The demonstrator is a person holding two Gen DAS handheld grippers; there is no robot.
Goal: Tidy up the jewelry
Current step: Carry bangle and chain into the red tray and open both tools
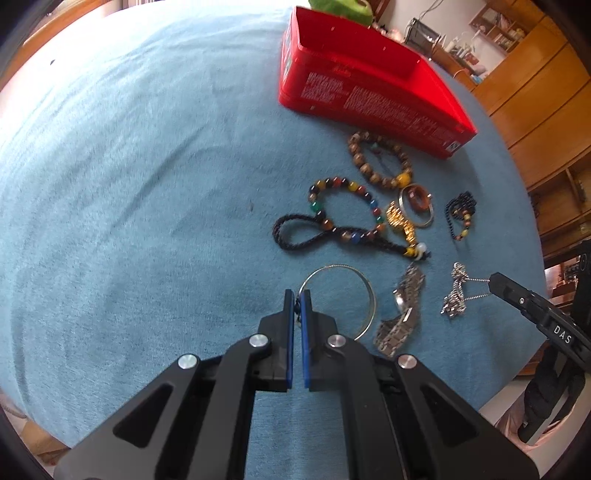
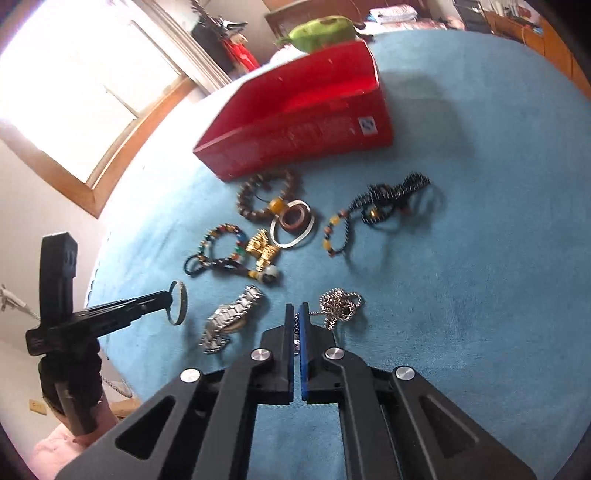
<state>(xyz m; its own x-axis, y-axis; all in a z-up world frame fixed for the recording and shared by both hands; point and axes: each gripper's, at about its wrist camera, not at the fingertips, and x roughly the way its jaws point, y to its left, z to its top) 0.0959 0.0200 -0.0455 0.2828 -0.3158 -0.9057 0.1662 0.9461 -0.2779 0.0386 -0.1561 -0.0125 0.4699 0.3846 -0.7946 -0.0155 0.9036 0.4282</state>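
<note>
My left gripper (image 1: 297, 297) is shut on the rim of a thin silver bangle (image 1: 364, 291), also seen in the right wrist view (image 2: 178, 302) lifted off the blue cloth. My right gripper (image 2: 294, 312) is shut on the end of a silver chain necklace (image 2: 341, 306); its bundle also shows in the left wrist view (image 1: 456, 295). A red open box (image 1: 362, 85) stands at the far side, also in the right wrist view (image 2: 303, 110). Between lie a silver watch (image 1: 400, 310), a multicoloured bead bracelet (image 1: 343, 206), a brown bead bracelet (image 1: 380, 158) and a gold charm (image 1: 399, 221).
A silver ring bangle with a brown ring inside (image 1: 417, 205) and a black beaded string (image 1: 461, 214) lie near the box. A green object (image 2: 321, 31) sits behind the box. Wooden cabinets (image 1: 535, 103) stand beyond the round table's edge (image 1: 517, 184).
</note>
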